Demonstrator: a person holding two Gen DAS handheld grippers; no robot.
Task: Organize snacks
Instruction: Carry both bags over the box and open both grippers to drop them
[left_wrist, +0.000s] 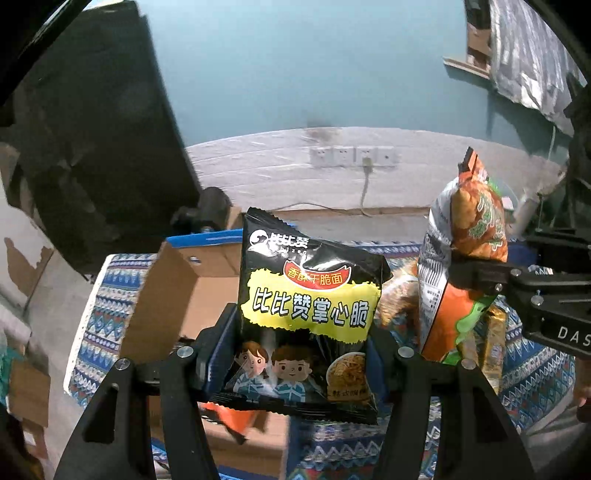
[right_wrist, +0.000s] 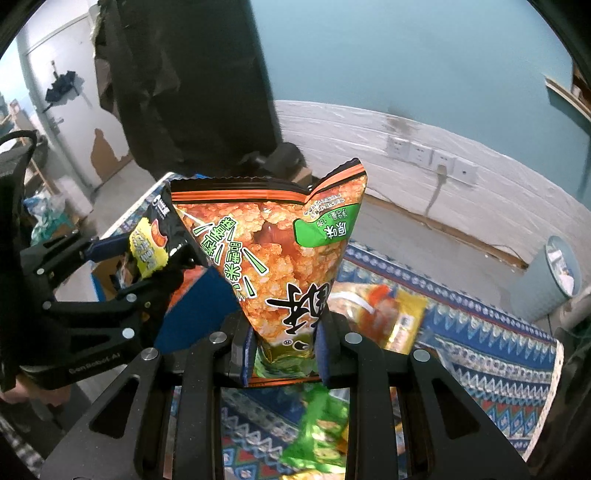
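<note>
Left gripper (left_wrist: 303, 354) clamps one black noodle packet (left_wrist: 310, 295) (upright between its pads); right gripper (right_wrist: 282, 354) pinches one orange rice-cracker bag (right_wrist: 273, 258)

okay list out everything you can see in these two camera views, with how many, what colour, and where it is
Black-and-yellow crinkly noodle snack packet: one, held above the box.
Orange-and-green rice cracker bag: one, held above the table.
Open brown cardboard box with blue outside: one, on the table's left part.
Blue patterned tablecloth: one, covering the table.
Loose snack packets: several, yellow, orange and green, blurred, lying on the cloth.
White wall sockets: four in a row, one with a cable plugged in.
Pale blue bin: one, on the floor, right.
Left gripper: black, shut on the noodle packet.
Right gripper: black, shut on the cracker bag.
</note>
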